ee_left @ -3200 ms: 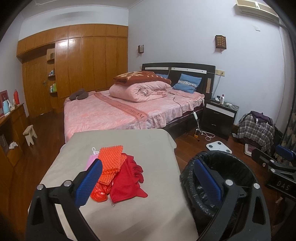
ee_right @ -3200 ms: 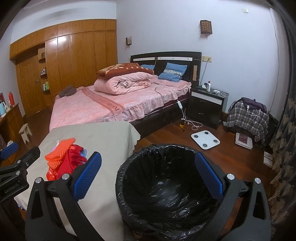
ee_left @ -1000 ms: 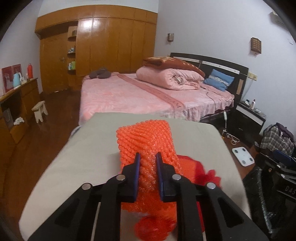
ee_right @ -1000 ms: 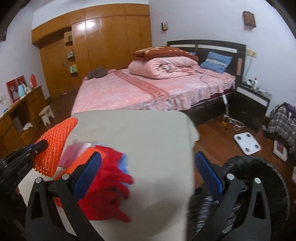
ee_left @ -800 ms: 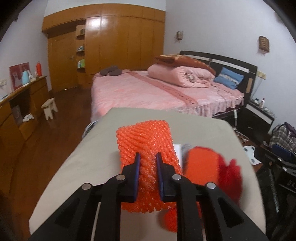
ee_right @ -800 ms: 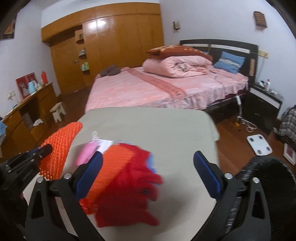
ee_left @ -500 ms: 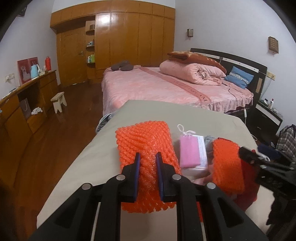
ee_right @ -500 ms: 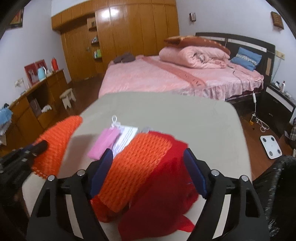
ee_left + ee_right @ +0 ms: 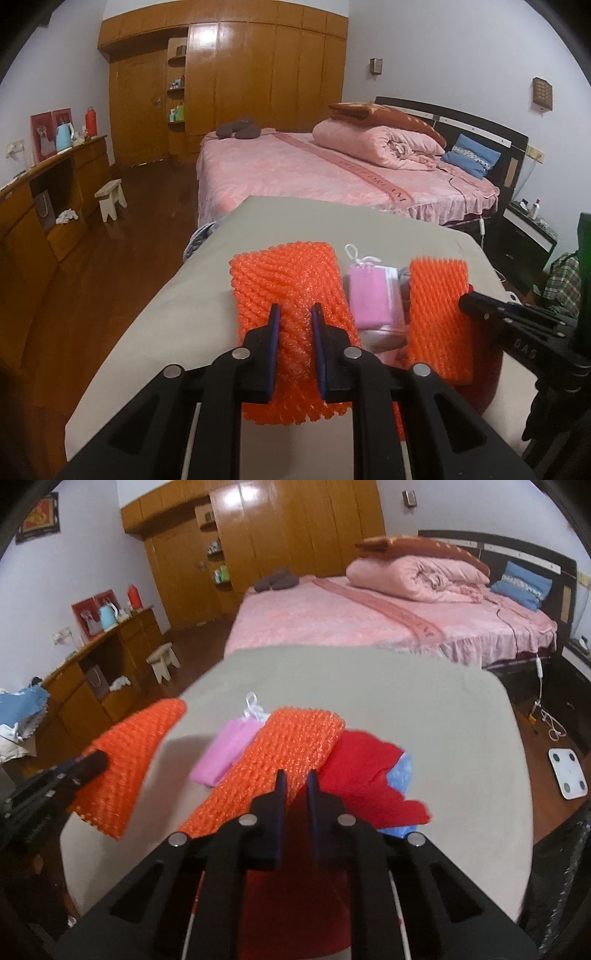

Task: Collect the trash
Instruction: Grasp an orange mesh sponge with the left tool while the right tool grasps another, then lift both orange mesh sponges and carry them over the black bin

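We're clamping the left gripper [image 9: 295, 328] on one orange foam net [image 9: 288, 291], lifted off the table [image 9: 369, 686], while the right gripper [image 9: 294, 788] is pinching a second net [image 9: 273, 760] atop the red bag [image 9: 362, 775]. We're risking dragging that bag along, or crushed foam slipping free before the bin [image 9: 565, 867].

A lived-in home bedroom is showing here: a double bed [image 9: 332, 177] is carrying pink sheets and a rolled quilt [image 9: 373, 144], a wooden wardrobe wall [image 9: 236, 88] is filling the far end, a low dresser [image 9: 48, 199] is holding a kettle [image 9: 63, 136], and a nightstand [image 9: 528, 229] is sitting beside the headboard.
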